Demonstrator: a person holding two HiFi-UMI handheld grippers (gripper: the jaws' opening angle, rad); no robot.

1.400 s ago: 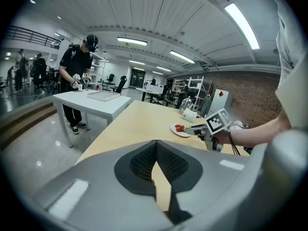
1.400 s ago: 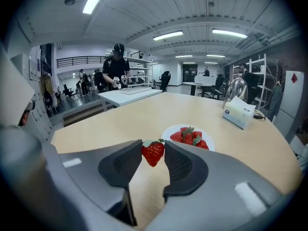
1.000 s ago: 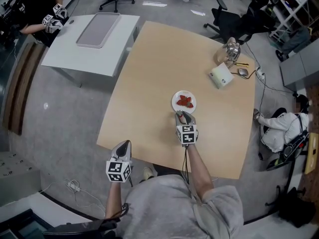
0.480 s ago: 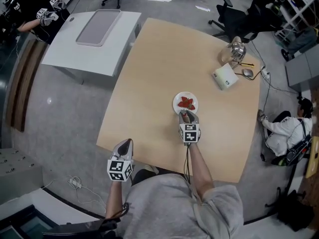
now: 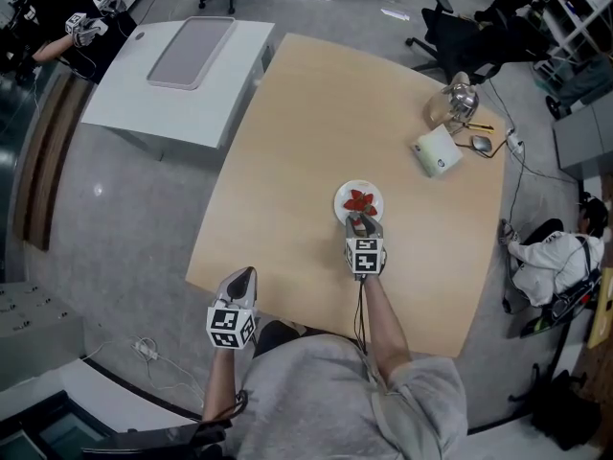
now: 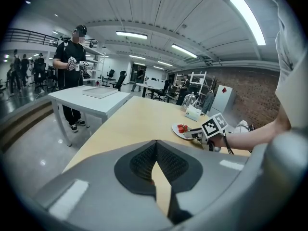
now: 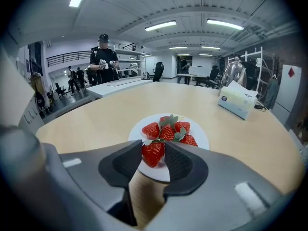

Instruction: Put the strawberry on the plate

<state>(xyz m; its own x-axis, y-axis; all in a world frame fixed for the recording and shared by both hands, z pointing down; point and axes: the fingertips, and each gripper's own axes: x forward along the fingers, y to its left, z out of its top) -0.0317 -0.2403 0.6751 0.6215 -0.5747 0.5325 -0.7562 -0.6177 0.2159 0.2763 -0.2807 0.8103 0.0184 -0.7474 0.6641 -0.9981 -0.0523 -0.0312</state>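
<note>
"Right gripper (image 7: pixel 153 147) clenched on the strawberry (image 7: pixel 153 156), poised at the near rim of the plate (image 7: pixel 199 134), beside the other berries (image 7: pixel 168 131)."

"Soft and light, I'd judge, and easily bruised. A gentle hold on its flanks suits."

"Touching the plate?"

"Can't tell; the jaws hide its underside. Left gripper (image 6: pixel 156 146) is pressed closed and empty, off the table (image 5: pixel 287 142)."

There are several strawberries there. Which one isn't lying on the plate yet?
The front strawberry, pinched between the jaws of the right gripper at the near edge of the plate. The other strawberries lie clustered on the plate.
</note>
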